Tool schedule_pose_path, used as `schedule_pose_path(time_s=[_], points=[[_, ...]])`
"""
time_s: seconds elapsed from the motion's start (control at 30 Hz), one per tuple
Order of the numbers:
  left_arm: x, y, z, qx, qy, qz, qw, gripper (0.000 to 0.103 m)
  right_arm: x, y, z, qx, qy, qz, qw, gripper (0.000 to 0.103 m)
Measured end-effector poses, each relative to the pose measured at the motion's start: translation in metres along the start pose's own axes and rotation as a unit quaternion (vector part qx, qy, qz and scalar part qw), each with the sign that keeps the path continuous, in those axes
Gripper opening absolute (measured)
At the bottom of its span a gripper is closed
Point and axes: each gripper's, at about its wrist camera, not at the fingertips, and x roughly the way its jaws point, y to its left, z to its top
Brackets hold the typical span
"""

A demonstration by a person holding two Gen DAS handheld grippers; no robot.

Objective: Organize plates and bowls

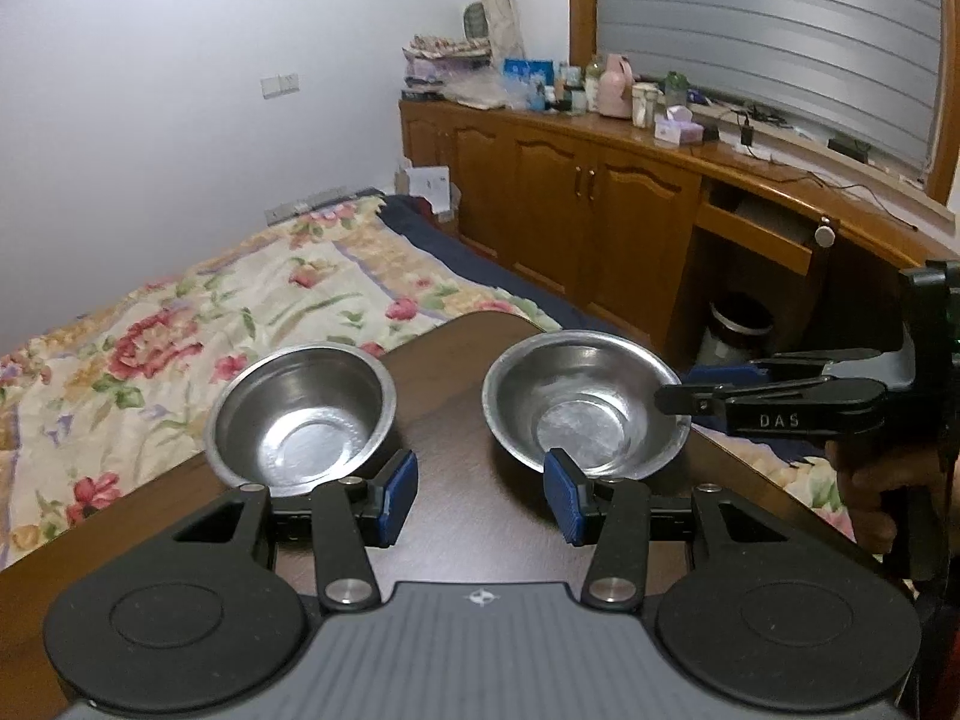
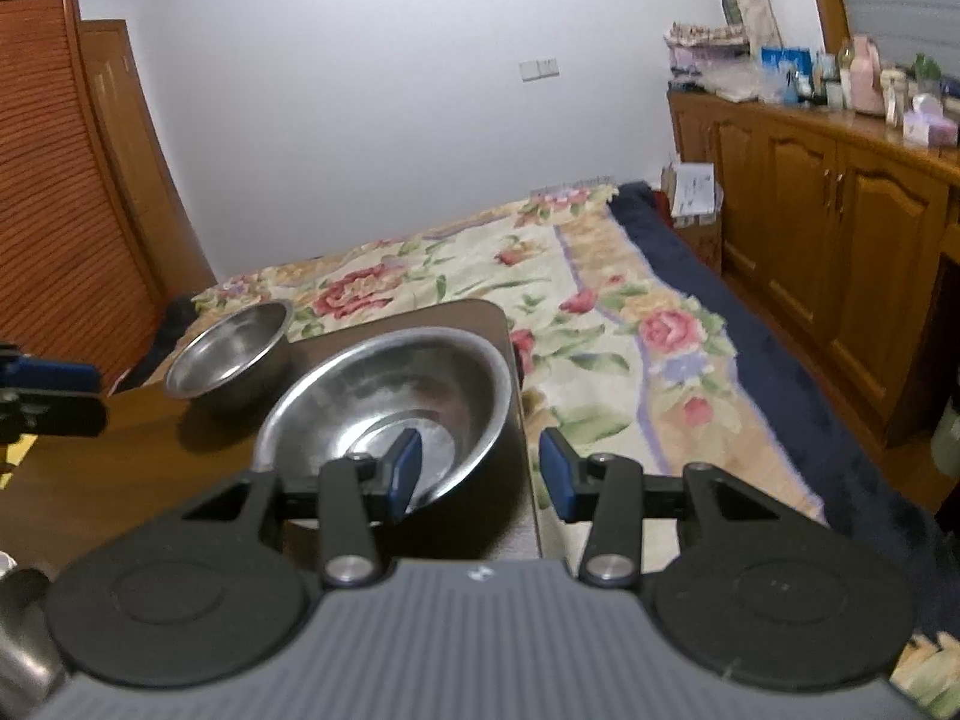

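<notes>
Two steel bowls stand on a dark wooden table (image 1: 462,420). The deeper bowl (image 1: 300,414) is at the left; in the right wrist view it (image 2: 231,354) is farther off. The shallower wide bowl (image 1: 585,402) is at the right and shows large in the right wrist view (image 2: 390,414). My left gripper (image 1: 480,492) is open and empty, low over the table between the two bowls. My right gripper (image 2: 477,474) is open and straddles the wide bowl's near-right rim, its left pad (image 2: 405,471) inside the bowl. It also shows in the left wrist view (image 1: 675,393) at that rim.
The table's far right corner (image 2: 498,315) ends over a bed with a floral cover (image 2: 600,312). A wooden cabinet run (image 1: 600,192) with clutter on top stands beyond. A metal object (image 2: 21,642) sits at the near left.
</notes>
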Motion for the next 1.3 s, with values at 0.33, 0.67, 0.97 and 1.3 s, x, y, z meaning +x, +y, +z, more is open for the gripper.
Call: schedule_pose_path(time_s=[0.33, 0.67, 0.97, 1.3], points=[[0.050, 0.009, 0.013, -0.018, 0.038, -0.015, 0.9990, 0.049, 0.016, 0.002, 0.003, 0.019, 0.023, 0.018, 0.999, 0.044], [0.071, 0.009, 0.014, -0.030, 0.057, -0.032, 0.9974, 0.042, 0.021, 0.009, 0.006, 0.021, 0.029, 0.025, 0.999, 0.040], [0.083, 0.001, 0.011, -0.033, 0.081, -0.036, 0.9955, 0.027, 0.026, 0.008, 0.006, 0.032, 0.034, 0.031, 0.998, 0.033], [0.055, 0.002, 0.013, -0.042, 0.056, -0.038, 0.9968, 0.026, 0.018, 0.011, 0.007, 0.047, 0.030, 0.049, 0.997, 0.025]])
